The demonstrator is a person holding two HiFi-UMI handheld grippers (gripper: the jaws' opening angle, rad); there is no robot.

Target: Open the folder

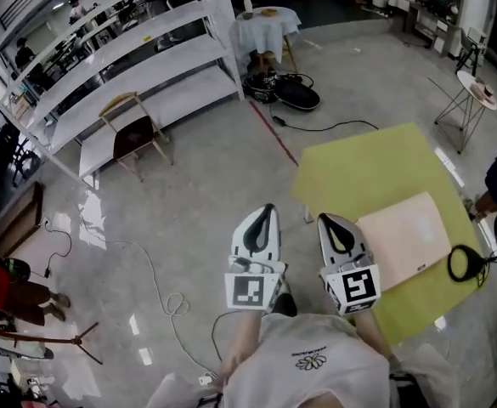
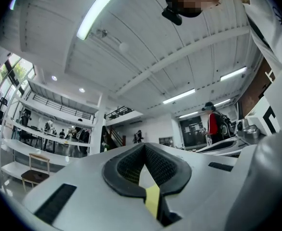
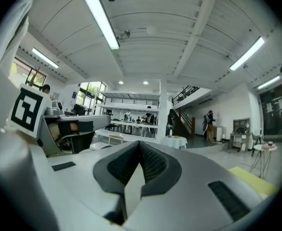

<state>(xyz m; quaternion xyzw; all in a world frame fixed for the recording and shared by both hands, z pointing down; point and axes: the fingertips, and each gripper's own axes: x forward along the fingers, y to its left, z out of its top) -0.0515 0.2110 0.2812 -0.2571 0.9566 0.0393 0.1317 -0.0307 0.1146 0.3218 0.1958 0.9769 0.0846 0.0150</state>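
Observation:
A pale beige folder (image 1: pixel 405 236) lies shut and flat on the yellow table (image 1: pixel 358 172), at the right of the head view. My left gripper (image 1: pixel 269 209) is held close to my chest, over the floor left of the table. Its jaws are shut with nothing in them. My right gripper (image 1: pixel 324 218) sits beside it at the table's left edge, a little short of the folder, also shut and empty. Both gripper views look out level across the hall. The left gripper (image 2: pixel 144 146) and right gripper (image 3: pixel 141 143) show their pads meeting at the tip. Neither gripper view shows the folder.
A black cable loop (image 1: pixel 465 263) lies on the table right of the folder. A wooden chair (image 1: pixel 133 134) and white shelving (image 1: pixel 129 49) stand at the far left. A cloth-covered round table (image 1: pixel 265 24) and black bags (image 1: pixel 286 92) are farther off. A cable (image 1: pixel 172 300) runs over the floor.

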